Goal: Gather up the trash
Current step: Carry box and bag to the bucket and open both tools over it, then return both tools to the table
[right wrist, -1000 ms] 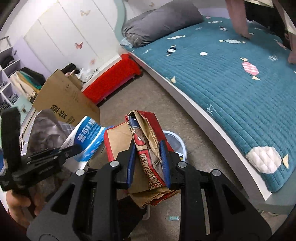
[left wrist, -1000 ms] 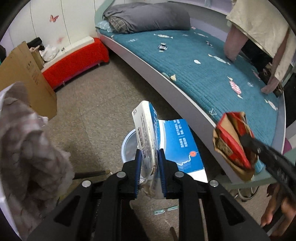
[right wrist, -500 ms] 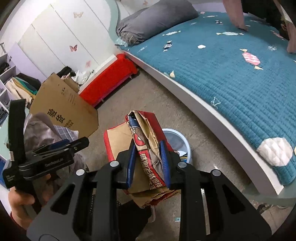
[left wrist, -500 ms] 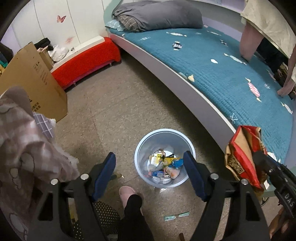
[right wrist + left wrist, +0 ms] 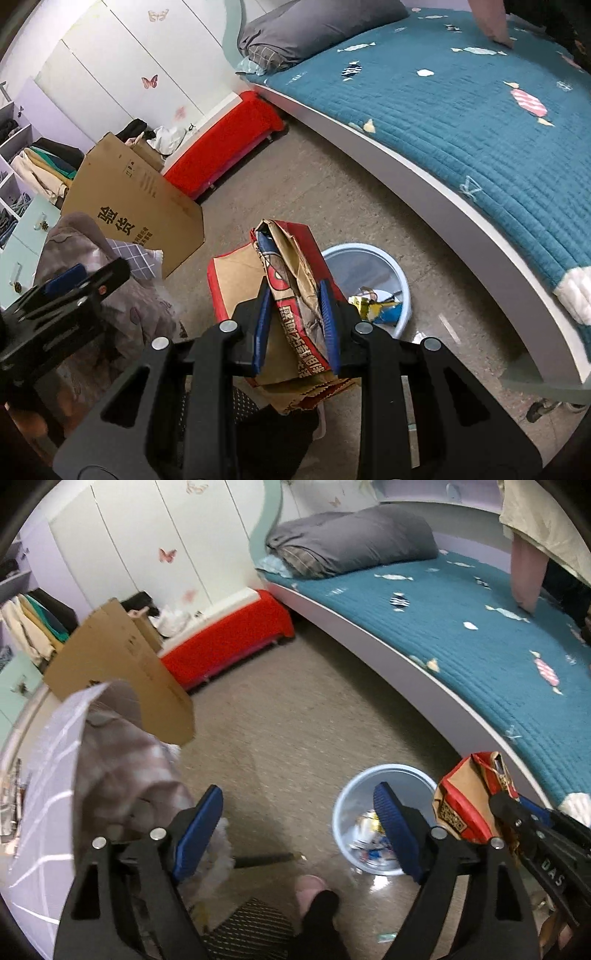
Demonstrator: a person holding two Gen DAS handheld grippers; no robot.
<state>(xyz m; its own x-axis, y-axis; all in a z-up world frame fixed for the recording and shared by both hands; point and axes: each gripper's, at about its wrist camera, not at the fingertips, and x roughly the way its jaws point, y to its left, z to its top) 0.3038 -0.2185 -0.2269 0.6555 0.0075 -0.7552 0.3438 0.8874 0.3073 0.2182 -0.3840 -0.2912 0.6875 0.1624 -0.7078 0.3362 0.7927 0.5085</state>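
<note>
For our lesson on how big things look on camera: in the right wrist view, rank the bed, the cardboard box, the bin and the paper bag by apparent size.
1. bed
2. cardboard box
3. paper bag, though its nearness to the camera inflates it
4. bin, partly hidden
</note>
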